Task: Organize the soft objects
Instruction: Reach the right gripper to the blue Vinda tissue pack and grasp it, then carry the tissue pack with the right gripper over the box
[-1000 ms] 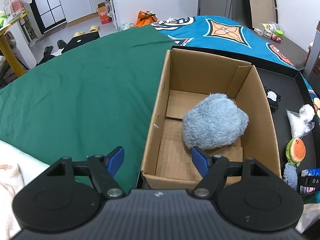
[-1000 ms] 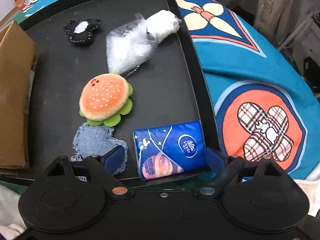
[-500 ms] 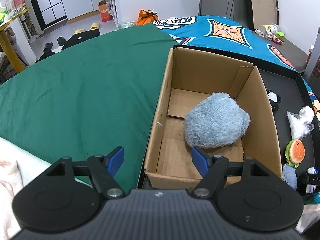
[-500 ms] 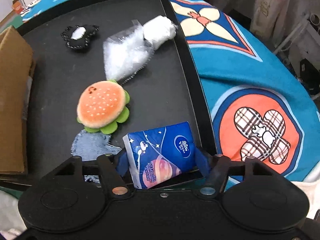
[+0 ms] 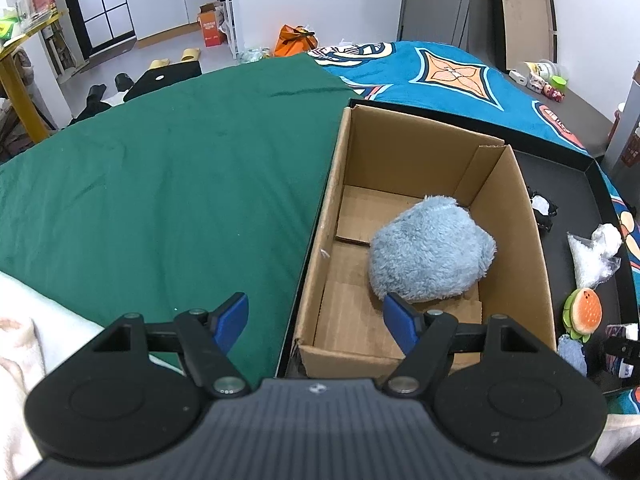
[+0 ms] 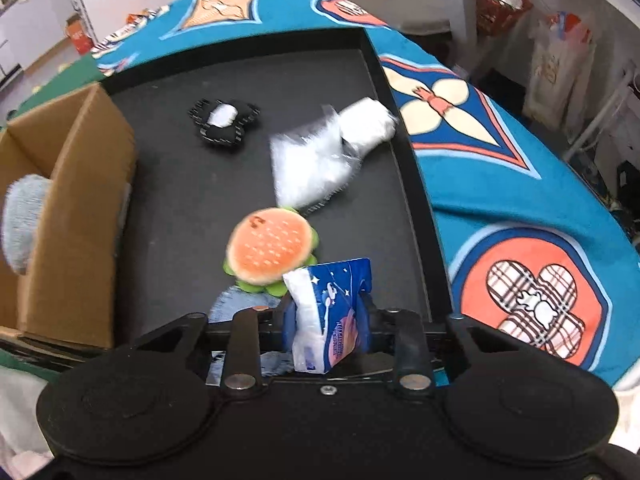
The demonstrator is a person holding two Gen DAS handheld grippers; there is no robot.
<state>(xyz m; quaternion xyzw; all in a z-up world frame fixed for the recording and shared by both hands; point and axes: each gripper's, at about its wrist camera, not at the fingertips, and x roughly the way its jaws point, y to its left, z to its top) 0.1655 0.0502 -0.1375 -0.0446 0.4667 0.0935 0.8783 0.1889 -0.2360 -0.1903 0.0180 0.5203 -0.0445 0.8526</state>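
Observation:
My right gripper (image 6: 326,316) is shut on a blue tissue pack (image 6: 332,312) and holds it tilted above the black tray (image 6: 240,80). On the tray lie a burger plush (image 6: 268,248), a denim patch (image 6: 236,304), a clear bag of white stuffing (image 6: 312,164) and a black-and-white plush (image 6: 222,122). A cardboard box (image 5: 516,240) holds a fluffy blue plush (image 5: 430,258); the box also shows at the left of the right wrist view (image 6: 80,200). My left gripper (image 5: 316,318) is open and empty over the box's near left corner.
A green cloth (image 5: 160,184) covers the bed left of the box. A blue patterned blanket (image 6: 500,200) lies right of the tray. White fabric (image 5: 16,332) lies at the near left.
My right gripper closed on the tissue pack and lifted it off the tray, tilting it upright. My left gripper drew back slightly and stayed open.

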